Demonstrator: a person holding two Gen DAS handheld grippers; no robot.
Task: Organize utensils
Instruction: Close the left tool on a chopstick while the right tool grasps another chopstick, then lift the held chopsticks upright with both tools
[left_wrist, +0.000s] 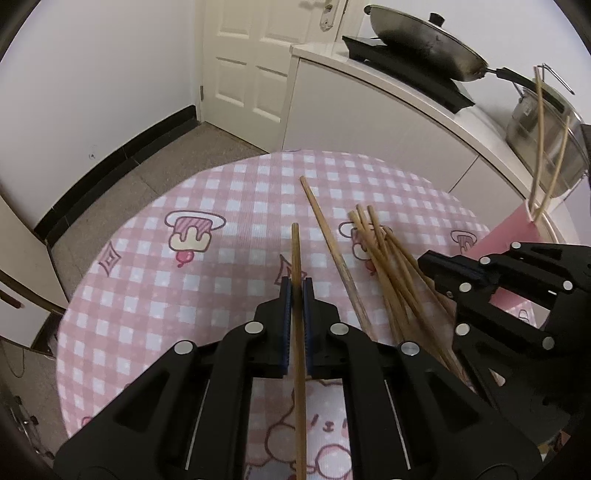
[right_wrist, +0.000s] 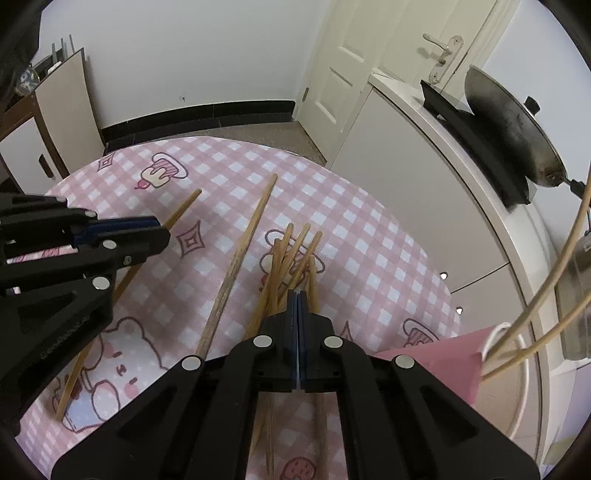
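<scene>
My left gripper (left_wrist: 296, 283) is shut on one brown chopstick (left_wrist: 295, 243), held a little above the pink checked tablecloth (left_wrist: 207, 192). It lies lengthwise between the pads. The right wrist view shows that same chopstick (right_wrist: 184, 206) slanting under the left gripper (right_wrist: 162, 230). A darker single chopstick (left_wrist: 328, 240) lies alone on the cloth. A pile of several chopsticks (left_wrist: 384, 258) lies to its right. My right gripper (right_wrist: 297, 294) is shut just over the pile (right_wrist: 291, 251), pads pressed together with nothing visible between them. A pink holder (right_wrist: 436, 354) at the right holds two pale chopsticks (right_wrist: 543, 295).
A white counter (left_wrist: 369, 74) runs along the right with a lidded wok (left_wrist: 424, 40) on a black cooker and a steel pot (left_wrist: 543, 129). A white door (left_wrist: 255, 55) stands behind. The round table's far edge (left_wrist: 303, 152) drops to a speckled floor. A cabinet (right_wrist: 55, 122) stands at the left.
</scene>
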